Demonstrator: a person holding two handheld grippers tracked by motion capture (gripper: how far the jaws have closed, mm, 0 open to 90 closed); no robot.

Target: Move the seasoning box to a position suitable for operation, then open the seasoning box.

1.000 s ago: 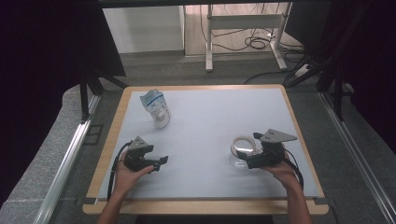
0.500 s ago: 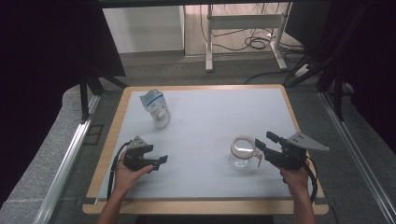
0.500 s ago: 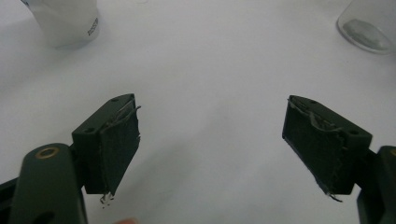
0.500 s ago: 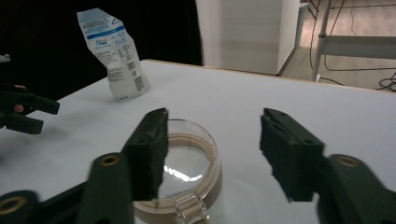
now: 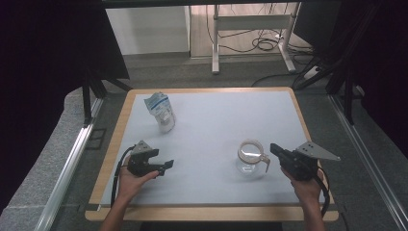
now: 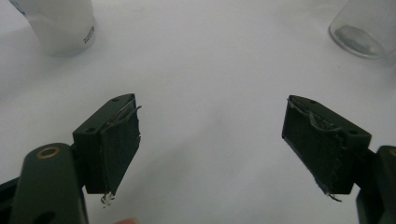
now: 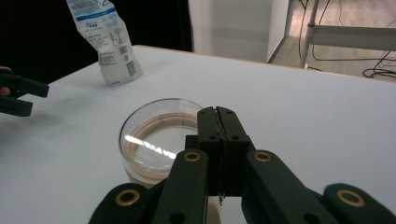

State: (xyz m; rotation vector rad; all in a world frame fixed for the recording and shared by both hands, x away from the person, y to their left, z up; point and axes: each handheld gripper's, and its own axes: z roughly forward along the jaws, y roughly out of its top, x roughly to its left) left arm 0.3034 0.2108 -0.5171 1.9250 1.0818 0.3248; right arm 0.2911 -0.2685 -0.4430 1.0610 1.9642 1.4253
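glass carafe (image 5: 250, 158) stands near table front | right gripper (image 5: 275, 148) just beside its handle, jaws just closed together, nothing between | left gripper (image 5: 166, 166) well left of carafe, jaws wide apart, nothing between | pouch (image 5: 161, 112) upright far-left of carafe

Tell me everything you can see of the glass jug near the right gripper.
The glass jug is clear and round-bodied, with a pale tan band around its wide open mouth and a tan handle on the side facing the right gripper. It stands upright on the white table, toward its near right part, and looks empty. The gripper's jaws are shut just beside the handle; whether they touch it I cannot tell.
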